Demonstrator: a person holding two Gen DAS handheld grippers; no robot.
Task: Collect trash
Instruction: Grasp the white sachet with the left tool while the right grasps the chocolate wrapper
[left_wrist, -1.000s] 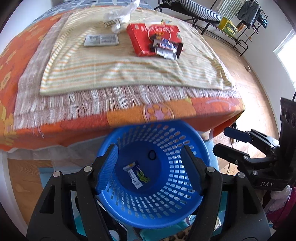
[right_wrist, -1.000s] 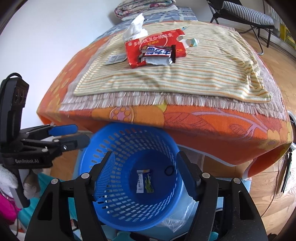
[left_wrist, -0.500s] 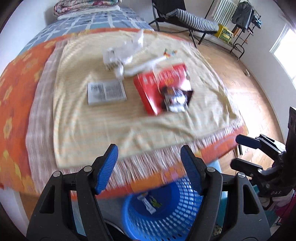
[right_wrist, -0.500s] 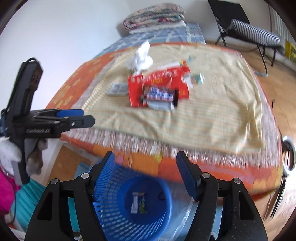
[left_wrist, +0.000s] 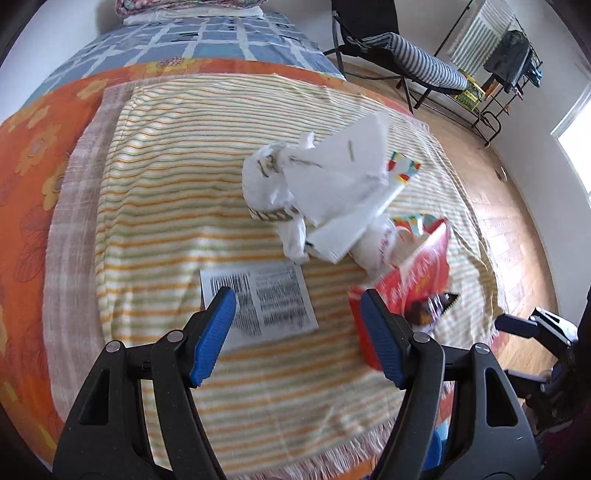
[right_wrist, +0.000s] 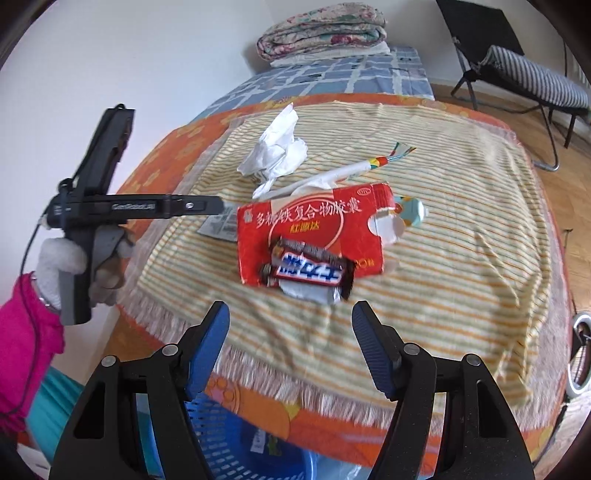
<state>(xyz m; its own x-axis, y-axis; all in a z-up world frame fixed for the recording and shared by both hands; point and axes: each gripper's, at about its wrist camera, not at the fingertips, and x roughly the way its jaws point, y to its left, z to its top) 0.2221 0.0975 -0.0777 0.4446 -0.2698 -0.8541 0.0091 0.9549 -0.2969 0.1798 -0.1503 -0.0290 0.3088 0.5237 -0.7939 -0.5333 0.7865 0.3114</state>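
— What have you got on the left?

— My left gripper (left_wrist: 297, 314) hangs over the striped yellow cloth (left_wrist: 155, 206), jaws wide and empty; the flat printed paper with a barcode (left_wrist: 266, 299) lies just beneath them; crumpled white tissue (left_wrist: 325, 184) beyond.

— And the right?

— My right gripper (right_wrist: 290, 332) gapes too, holding nothing; the dark candy-bar wrapper (right_wrist: 308, 271) rests on the flattened red carton (right_wrist: 314, 225) ahead; the blue perforated plastic basket (right_wrist: 221, 435) sits below the table edge.
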